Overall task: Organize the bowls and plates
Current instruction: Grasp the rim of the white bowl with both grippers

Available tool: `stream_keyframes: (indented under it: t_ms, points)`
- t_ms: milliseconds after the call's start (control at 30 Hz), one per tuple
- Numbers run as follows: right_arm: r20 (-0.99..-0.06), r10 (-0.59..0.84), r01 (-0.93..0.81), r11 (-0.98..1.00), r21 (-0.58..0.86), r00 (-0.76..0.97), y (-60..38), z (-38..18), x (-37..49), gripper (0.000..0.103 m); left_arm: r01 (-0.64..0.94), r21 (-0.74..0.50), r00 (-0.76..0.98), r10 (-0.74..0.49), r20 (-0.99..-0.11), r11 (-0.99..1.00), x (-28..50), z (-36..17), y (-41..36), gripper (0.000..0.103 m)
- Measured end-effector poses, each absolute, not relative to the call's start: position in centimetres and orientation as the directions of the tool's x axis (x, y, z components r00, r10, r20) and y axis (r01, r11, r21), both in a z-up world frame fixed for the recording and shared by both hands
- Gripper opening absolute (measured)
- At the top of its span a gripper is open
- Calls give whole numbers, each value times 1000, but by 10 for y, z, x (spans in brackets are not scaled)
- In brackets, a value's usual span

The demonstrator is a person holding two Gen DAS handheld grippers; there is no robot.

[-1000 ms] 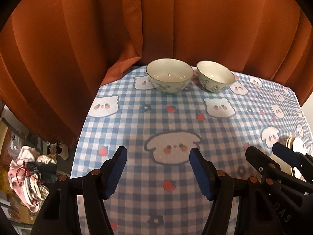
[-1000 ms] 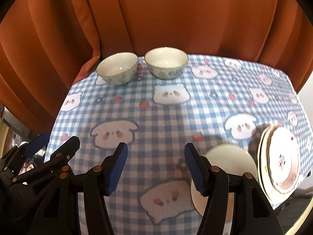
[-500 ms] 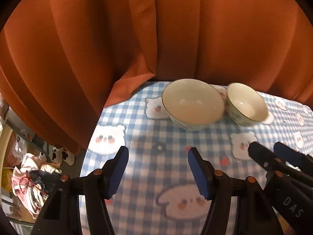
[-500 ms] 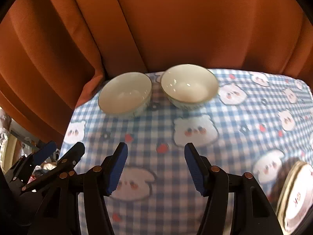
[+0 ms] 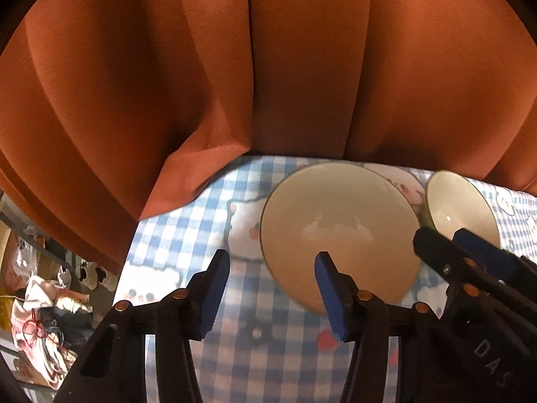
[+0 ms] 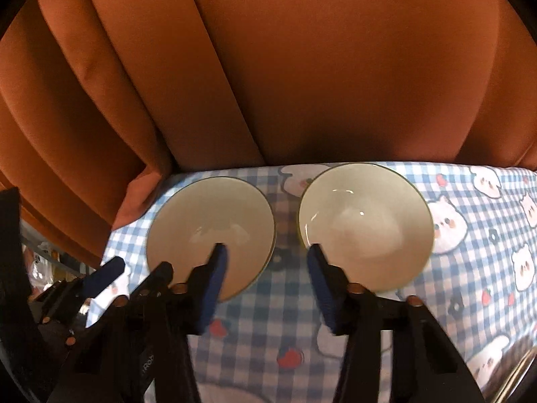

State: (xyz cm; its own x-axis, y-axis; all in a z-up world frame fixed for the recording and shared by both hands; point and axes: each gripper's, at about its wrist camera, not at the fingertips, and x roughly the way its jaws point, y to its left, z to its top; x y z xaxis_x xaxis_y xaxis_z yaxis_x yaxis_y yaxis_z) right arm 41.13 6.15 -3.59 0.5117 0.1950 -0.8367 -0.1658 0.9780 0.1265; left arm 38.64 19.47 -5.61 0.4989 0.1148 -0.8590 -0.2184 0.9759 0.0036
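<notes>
From the left wrist camera, the blue-and-white checked tablecloth with cartoon bears (image 5: 208, 235) ran out at its far edge under a rust-orange pleated curtain (image 5: 235, 67), while its left edge dropped off toward a heap of clothes on the floor (image 5: 43, 322), leaving little room on those two sides. The left gripper (image 5: 272, 265), black with blue pads, hung with its jaws closing and nothing pressed between them; bare cloth lay in the gap. The left cream ceramic bowl (image 5: 339, 221) sat just right of that gap, its near rim behind the right pad. The right cream ceramic bowl (image 5: 459, 208) stood beside it, partly hidden by the right gripper (image 5: 446, 238).

From the right wrist camera, the two bowls (image 6: 211, 225) (image 6: 365, 218) stood side by side, apart, close to the curtain (image 6: 335, 67); open cloth (image 6: 470, 285) stretched away to the right. The right gripper (image 6: 266, 263), jaws closing and empty, straddled the gap between the bowls, one pad overlapping each near rim. The left gripper (image 6: 134, 268) showed at near left.
</notes>
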Motion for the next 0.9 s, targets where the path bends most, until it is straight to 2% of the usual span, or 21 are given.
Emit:
stream_keyframes:
  t_ms: [133, 200, 333, 400, 433, 667, 900]
  points:
    - [-844, 204, -163, 977, 141, 496, 65, -48, 428, 46, -223, 0, 493, 113, -863, 975, 402, -65, 197, 48]
    - [-847, 203, -167, 976, 137, 492, 69, -52, 433, 38, -220, -1, 483, 108, -869, 976, 409, -71, 197, 45]
    - [-851, 203, -179, 975, 131, 484, 76, -60, 442, 37, -228, -5, 470, 105, -877, 974, 415, -76, 198, 42]
    - [-856, 195, -181, 976, 120, 479, 81, -63, 444, 32, -227, -10, 468, 100, -878, 974, 419, -78, 198, 39]
    - [-857, 192, -183, 976, 116, 478, 84, -65, 445, 26, -224, -7, 467, 101, -878, 974, 421, -79, 197, 37]
    - [-867, 160, -178, 980, 84, 471, 91, -72, 451, 20, -208, 4, 452, 100, -887, 978, 433, -89, 196, 28]
    - [-869, 131, -185, 982, 47, 478, 94, -71, 450, 19, -197, 30, 433, 115, -894, 980, 431, -86, 197, 26]
